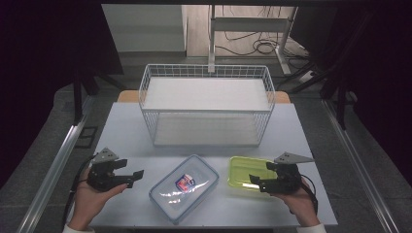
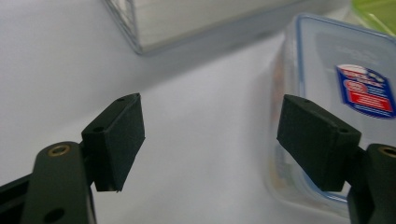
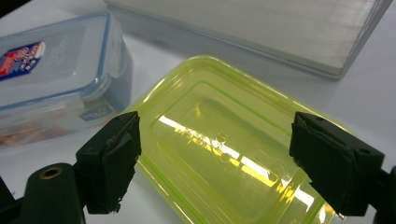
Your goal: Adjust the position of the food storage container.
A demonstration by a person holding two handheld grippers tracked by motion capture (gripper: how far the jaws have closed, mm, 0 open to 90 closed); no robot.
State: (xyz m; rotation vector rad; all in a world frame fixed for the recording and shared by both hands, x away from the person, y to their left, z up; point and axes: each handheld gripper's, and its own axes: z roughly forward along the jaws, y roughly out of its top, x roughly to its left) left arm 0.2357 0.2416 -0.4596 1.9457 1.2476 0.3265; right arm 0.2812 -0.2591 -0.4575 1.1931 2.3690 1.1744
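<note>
A clear lidded box [image 1: 183, 187] with a blue rim and a red-and-blue label lies near the table's front middle; its corner [image 2: 327, 84] lies just past my left gripper's right jaw. To its right lies a yellow-green lid [image 1: 245, 171], seen close up [image 3: 224, 149] below my right gripper. My left gripper [image 1: 135, 178] stands open at the front left, pointing toward the clear box, with bare table between its jaws [image 2: 210, 144]. My right gripper [image 1: 256, 180] is open too, hovering over the yellow-green lid's near edge [image 3: 215, 161] and holding nothing.
A white wire basket [image 1: 206, 104] with two shelf boards stands behind the boxes at mid-table. The pale table [image 1: 126, 126] ends close to both hands at the front. Cables and a metal frame [image 1: 252, 29] lie on the floor beyond.
</note>
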